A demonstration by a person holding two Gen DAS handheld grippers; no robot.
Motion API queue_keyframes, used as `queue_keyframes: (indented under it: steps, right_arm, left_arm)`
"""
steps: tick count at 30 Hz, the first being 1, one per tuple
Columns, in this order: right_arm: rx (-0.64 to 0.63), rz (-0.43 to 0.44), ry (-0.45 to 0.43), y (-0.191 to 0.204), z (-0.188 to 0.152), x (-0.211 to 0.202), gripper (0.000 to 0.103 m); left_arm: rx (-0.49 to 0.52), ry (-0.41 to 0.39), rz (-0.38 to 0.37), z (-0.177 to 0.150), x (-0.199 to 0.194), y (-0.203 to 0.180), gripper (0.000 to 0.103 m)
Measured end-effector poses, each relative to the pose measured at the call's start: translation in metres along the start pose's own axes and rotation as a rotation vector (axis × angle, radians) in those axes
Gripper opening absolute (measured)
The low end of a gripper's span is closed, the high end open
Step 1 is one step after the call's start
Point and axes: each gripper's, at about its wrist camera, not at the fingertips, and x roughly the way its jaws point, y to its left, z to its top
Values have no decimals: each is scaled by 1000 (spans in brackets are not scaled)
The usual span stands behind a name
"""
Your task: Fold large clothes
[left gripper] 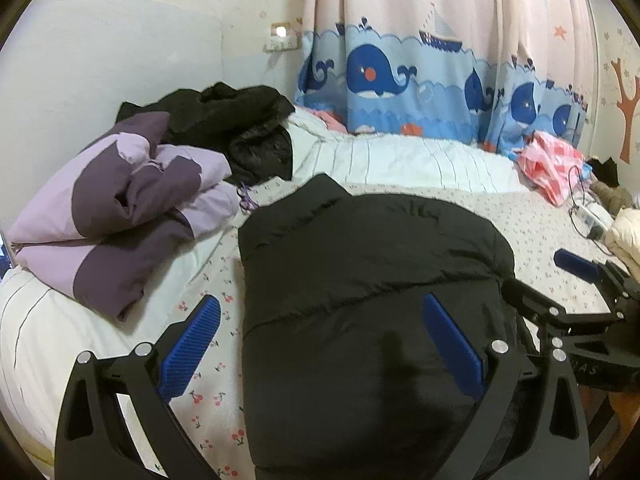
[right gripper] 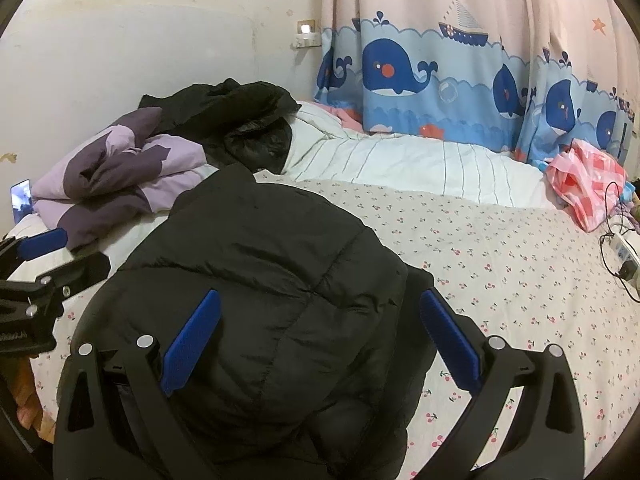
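A black puffer jacket [left gripper: 360,280] lies folded into a narrow stack on the cherry-print bed sheet [left gripper: 540,232]; it also shows in the right wrist view [right gripper: 260,280]. My left gripper [left gripper: 320,340] is open over the jacket's near left edge, one blue pad on the sheet side, one over the jacket. My right gripper [right gripper: 320,336] is open over the jacket's near right part. Neither holds anything. The right gripper shows at the right of the left wrist view [left gripper: 580,276]; the left gripper shows at the left of the right wrist view [right gripper: 44,256].
A folded purple jacket [left gripper: 120,216] and a black fur-trimmed coat [left gripper: 224,128] lie at the back left. A striped white duvet [left gripper: 400,160] lies along the whale curtain [left gripper: 400,80]. A pink checked bag [right gripper: 584,184] and a power strip with cables [right gripper: 624,252] lie at the right.
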Motion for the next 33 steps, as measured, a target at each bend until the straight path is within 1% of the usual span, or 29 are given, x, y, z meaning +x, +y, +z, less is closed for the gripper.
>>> queue_keyframes:
  steps: [3, 5, 13, 21, 27, 33]
  right_arm:
    - [8, -13, 19, -4, 0, 3, 96]
    - [12, -21, 35, -6, -1, 6, 96]
    - [7, -32, 88, -2, 1, 12, 96]
    - [19, -32, 117, -1, 2, 16, 96]
    - [29, -20, 117, -1, 6, 10, 96]
    - [59, 4, 133, -3, 11, 4, 96]
  left_arm:
    - [-11, 49, -10, -1, 6, -1, 96]
    - [-36, 84, -12, -1, 10, 2, 96]
    - [-122, 145, -23, 0, 16, 14, 96]
    - [-125, 193, 17, 1, 23, 11, 96]
    - [-114, 195, 26, 2, 23, 5, 96]
    - [-99, 169, 47, 3, 16, 3, 96]
